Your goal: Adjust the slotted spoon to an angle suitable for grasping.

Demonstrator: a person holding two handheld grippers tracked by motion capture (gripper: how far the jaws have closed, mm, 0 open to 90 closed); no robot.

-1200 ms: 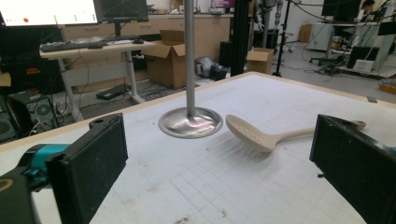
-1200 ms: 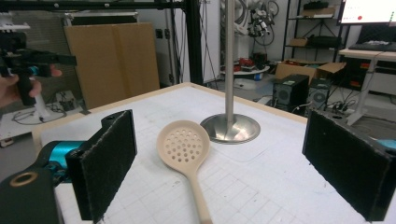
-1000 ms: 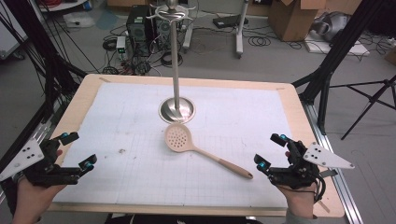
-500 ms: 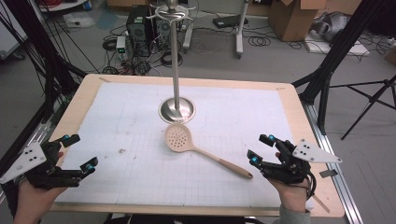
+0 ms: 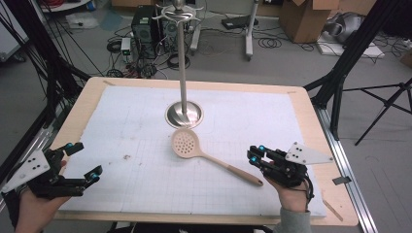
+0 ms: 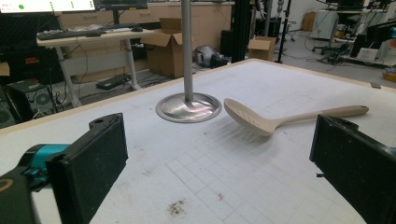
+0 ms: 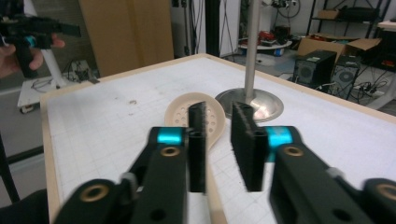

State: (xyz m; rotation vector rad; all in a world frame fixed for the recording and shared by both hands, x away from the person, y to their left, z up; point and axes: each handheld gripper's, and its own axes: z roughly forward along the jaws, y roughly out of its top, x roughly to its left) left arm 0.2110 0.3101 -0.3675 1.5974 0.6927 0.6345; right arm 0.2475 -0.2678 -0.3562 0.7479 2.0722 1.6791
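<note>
A beige slotted spoon (image 5: 184, 144) lies on the white mat, bowl toward the metal stand's base (image 5: 184, 114), handle running to the front right. My right gripper (image 5: 256, 153) hovers by the handle's end. Its jaws have just been closing and now stand a narrow gap apart. In the right gripper view (image 7: 219, 116) the handle shows below that gap and the pads do not press on it; the spoon's bowl (image 7: 187, 109) lies ahead. My left gripper (image 5: 83, 159) rests wide open at the front left, facing the spoon (image 6: 254, 119) with nothing between its jaws (image 6: 217, 135).
The stand's pole (image 5: 183, 58) rises from its round base (image 6: 188, 106) at mid table, with hooks at the top. The wooden table rim (image 5: 311, 126) frames the mat. Cartons, a computer tower and cables sit on the floor beyond.
My right gripper has moved left toward the spoon's handle and its jaws have narrowed from wide open. The left gripper and the spoon have stayed put.
</note>
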